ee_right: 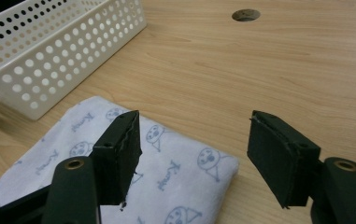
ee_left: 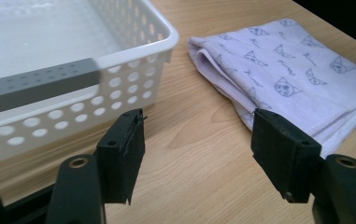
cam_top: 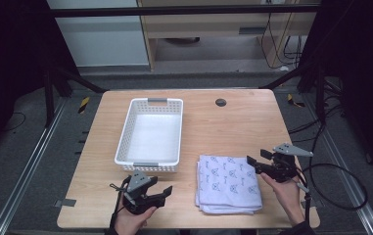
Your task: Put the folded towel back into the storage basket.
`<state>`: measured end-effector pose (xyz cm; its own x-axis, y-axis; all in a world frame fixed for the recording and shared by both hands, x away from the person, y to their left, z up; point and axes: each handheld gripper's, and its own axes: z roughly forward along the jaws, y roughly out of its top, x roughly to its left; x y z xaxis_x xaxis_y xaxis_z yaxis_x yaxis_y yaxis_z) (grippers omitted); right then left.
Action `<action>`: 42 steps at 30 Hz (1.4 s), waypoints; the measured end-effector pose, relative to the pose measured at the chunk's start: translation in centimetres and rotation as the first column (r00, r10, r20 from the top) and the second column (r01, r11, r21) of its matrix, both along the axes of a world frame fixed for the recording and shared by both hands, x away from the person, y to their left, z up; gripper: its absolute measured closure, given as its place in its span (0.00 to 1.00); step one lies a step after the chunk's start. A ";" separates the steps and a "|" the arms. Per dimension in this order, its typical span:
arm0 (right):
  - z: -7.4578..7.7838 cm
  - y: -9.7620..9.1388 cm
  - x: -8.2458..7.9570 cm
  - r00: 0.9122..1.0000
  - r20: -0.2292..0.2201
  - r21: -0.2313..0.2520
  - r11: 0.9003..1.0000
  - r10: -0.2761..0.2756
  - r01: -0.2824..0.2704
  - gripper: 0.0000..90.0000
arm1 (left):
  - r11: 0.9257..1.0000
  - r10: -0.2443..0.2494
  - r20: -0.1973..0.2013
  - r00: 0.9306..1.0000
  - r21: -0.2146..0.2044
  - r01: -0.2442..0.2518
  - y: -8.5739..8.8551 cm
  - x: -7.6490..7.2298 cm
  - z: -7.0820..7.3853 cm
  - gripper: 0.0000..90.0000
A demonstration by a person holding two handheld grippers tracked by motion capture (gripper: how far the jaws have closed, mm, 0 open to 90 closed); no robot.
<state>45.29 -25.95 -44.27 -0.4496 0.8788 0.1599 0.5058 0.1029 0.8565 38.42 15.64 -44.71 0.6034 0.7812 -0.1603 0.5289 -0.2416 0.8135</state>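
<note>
— High view, item one: what is on the surface (cam_top: 233,122)?

— White perforated basket (cam_top: 151,134), nothing inside; folded cat-print cloth (cam_top: 229,183) just beside it, toward my right.

— Claws?

— Left claw (cam_top: 162,192) gaping, holding nothing, near the basket's front. Right claw (cam_top: 253,163) likewise spread, poised at the cloth's far corner, likely to pinch it.

1. A light wooden table (cam_top: 233,127) stood on grey carpet, with a small round dark hole (cam_top: 220,102) near its far edge.
2. A white perforated basket (cam_top: 125,142) with grey handles sat left of centre.
3. A folded pale cloth (cam_top: 228,183) printed with cat faces lay just beside the basket, toward the near right.
</note>
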 end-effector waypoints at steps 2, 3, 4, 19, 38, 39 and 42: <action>0.0 0.1 0.1 1.000 -0.003 0.005 1.000 0.000 0.000 0.39 | 1.000 -0.006 -0.001 1.000 0.005 0.006 -0.4 0.0 0.0 0.38; 0.0 0.1 0.1 1.000 -0.003 0.005 1.000 0.000 0.000 0.39 | 1.000 -0.013 0.001 1.000 0.010 0.013 -0.7 0.0 0.0 0.38; -0.1 0.2 0.2 1.000 -0.007 0.001 1.000 0.005 -0.005 0.39 | 0.999 -0.031 0.003 1.000 0.018 0.031 -1.5 0.0 0.0 0.39; -1.4 0.4 0.4 0.998 -0.058 -0.024 0.999 0.021 -0.023 0.39 | 0.989 -0.135 -0.023 0.991 0.059 0.136 -7.0 0.7 -0.8 0.39; -3.0 0.5 0.3 0.993 -0.110 -0.067 0.997 0.032 -0.040 0.42 | 0.979 -0.122 -0.087 0.989 0.153 0.135 -10.7 2.8 -3.2 0.34; -3.2 0.5 0.4 0.992 -0.121 -0.070 0.997 0.036 -0.045 0.43 | 0.979 -0.120 -0.089 0.989 0.156 0.133 -10.8 2.9 -3.3 0.33; -3.6 0.5 0.5 0.989 -0.142 -0.069 0.996 0.042 -0.052 0.46 | 0.978 -0.113 -0.103 0.988 0.164 0.129 -11.0 3.0 -4.0 0.32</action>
<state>45.82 -25.40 -47.85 -0.4682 0.8688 0.1613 0.6136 0.1884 0.7668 41.44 4.62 -48.70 0.6837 0.7240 -0.0917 0.5586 -0.4383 0.7042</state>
